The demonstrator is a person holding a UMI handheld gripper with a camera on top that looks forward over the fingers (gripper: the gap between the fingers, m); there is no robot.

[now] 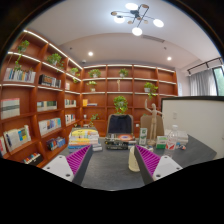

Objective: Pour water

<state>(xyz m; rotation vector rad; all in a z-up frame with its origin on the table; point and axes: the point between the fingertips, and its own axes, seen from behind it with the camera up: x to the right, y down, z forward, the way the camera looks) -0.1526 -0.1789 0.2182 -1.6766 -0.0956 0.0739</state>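
My gripper (pixel 113 166) is open and empty, held low over a dark grey table (pixel 108 172). Its magenta pads (pixel 78 159) stand wide apart at either side. A pale beige upright vessel (pixel 133 157), perhaps a cup or a small bottle, stands on the table between the fingers, close to the inner side of the right finger; I cannot tell if they touch. Its contents are not visible. More small containers and a white box (pixel 177 139) stand beyond the right finger at the table's far end.
Small items and boxes (pixel 100 146) line the table's far end, with a blue chair (pixel 120 125) behind. Orange bookshelves (pixel 40 100) fill the left wall and the back. A whiteboard (pixel 195 112) stands on the right. A tall light wooden figure (pixel 151 112) rises behind the table.
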